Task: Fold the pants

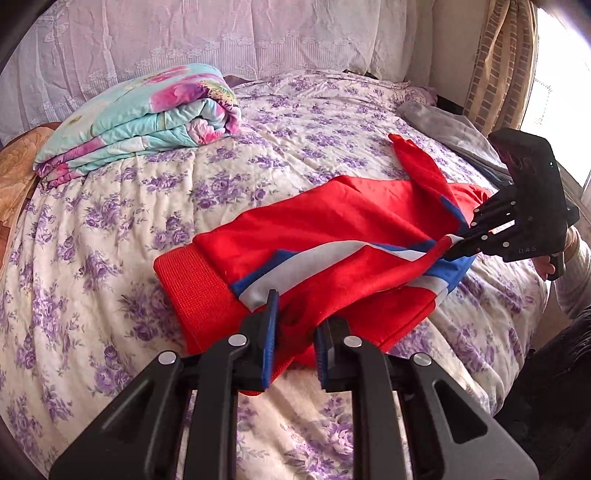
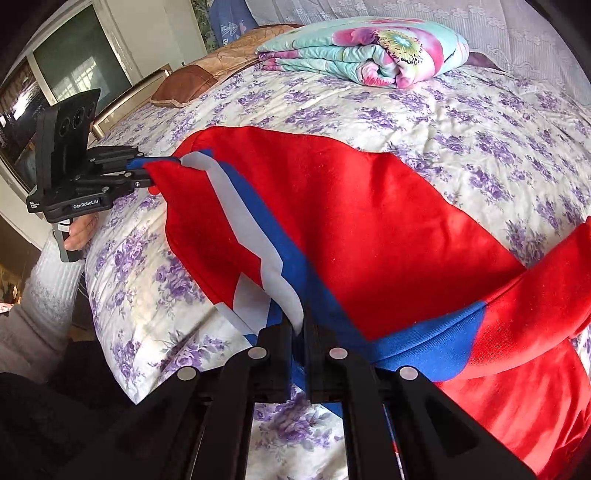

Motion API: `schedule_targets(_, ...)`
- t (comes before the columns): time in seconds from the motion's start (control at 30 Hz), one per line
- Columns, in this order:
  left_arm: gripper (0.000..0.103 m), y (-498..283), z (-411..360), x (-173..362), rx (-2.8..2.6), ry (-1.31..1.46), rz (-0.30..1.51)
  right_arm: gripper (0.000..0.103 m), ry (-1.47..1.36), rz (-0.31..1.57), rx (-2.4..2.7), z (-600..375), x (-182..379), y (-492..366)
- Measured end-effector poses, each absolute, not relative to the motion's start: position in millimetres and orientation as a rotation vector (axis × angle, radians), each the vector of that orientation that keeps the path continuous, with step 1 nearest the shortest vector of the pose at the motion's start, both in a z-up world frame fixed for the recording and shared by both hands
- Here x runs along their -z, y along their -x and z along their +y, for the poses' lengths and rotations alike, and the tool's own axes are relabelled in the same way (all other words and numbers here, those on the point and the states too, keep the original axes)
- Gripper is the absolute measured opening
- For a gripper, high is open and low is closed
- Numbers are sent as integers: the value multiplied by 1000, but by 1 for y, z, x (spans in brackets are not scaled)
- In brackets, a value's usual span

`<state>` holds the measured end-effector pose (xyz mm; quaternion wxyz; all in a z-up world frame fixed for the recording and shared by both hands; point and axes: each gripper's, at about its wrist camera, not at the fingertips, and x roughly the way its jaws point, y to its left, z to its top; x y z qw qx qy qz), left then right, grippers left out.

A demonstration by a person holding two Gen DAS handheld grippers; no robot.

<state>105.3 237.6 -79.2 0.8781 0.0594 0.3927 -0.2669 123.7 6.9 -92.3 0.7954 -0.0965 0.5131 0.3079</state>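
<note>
The red pants (image 1: 332,236) lie across the flowered bedspread (image 1: 110,206), near the front edge of the bed, with the white and blue side stripe (image 2: 255,236) running along the edge nearest the person. That striped edge is lifted off the bed at two places, one grip at each end, and that looks like the reason for the hold: a long edge carried by both ends can be laid over in one piece, not bunched.

The left gripper (image 1: 295,328) has its jaws drawn in narrow, and red cloth near the waistband (image 1: 192,291) sits between them; the view from the other hand shows that cloth pulled to a point at the fingers, so it is pinched. The right gripper (image 2: 303,325) is closed tight on the stripe near the leg end, jaws all but touching. One leg (image 1: 417,162) trails loose toward the far side.

Farther back, a folded quilt (image 1: 147,114) sits clear of the work, by the lace curtain (image 1: 221,33). My read: the fold is under way, not yet laid.
</note>
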Motion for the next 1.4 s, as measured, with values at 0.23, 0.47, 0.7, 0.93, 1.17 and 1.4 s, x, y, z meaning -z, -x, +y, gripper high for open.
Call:
schedule_targets(0.23, 72, -80, 244, 77, 545, -108, 810, 8, 236, 1135, -611, 15, 124, -123)
schedule_targets(0.47, 92, -33, 246, 26, 565, 12, 646, 37, 236, 1116, -636, 18, 121, -113)
schedule_targets(0.7, 91, -69, 169, 25, 387, 77, 751, 57, 227, 1101, -681, 19, 89, -90)
schedule_targets(0.93, 16, -101, 156, 86, 302, 186, 983, 6, 135, 1089, -613, 15, 92, -109)
schedule_targets(1.17, 1, -101, 156, 116, 213, 188, 1006, 5, 107, 1279, -606, 14, 117, -131)
schedule_targets(1.4, 1, -99, 151, 116, 181, 147, 979, 46, 58, 1233, -86, -92, 32, -263)
